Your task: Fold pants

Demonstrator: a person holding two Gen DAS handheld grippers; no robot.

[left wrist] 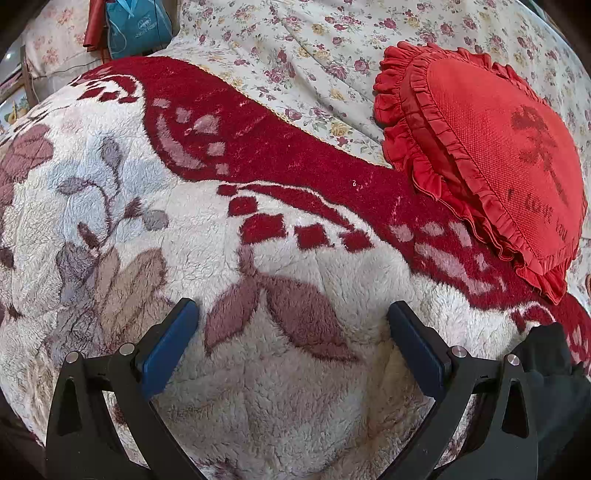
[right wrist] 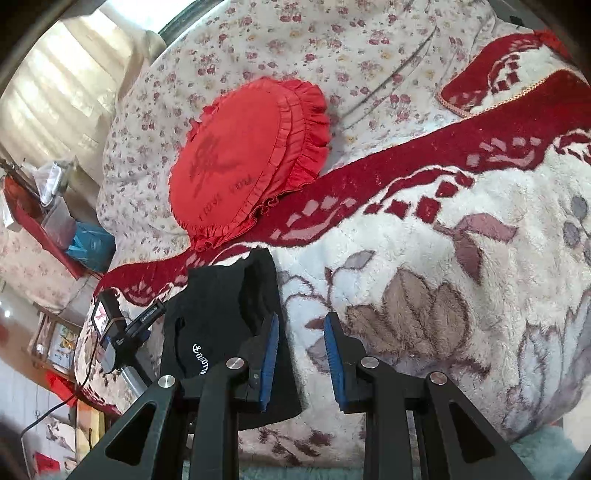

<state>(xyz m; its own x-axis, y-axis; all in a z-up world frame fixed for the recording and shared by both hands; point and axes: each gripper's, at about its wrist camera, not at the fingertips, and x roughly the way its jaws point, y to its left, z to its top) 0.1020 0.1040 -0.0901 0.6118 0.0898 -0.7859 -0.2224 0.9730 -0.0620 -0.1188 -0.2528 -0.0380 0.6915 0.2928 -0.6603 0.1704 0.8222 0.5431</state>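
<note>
The black pants lie folded in a compact bundle on the fleece blanket, with white lettering near the bundle's front. My right gripper is open and empty, just right of the bundle, its left finger over the bundle's right edge. My left gripper is wide open and empty over bare blanket. A piece of the black pants shows at the lower right of the left wrist view, beside the right finger. The other gripper shows left of the pants in the right wrist view.
A red frilled heart-shaped cushion lies on the floral bedspread beyond the blanket's red border. A blue bag stands at the far left. Cluttered shelves and boxes sit beside the bed.
</note>
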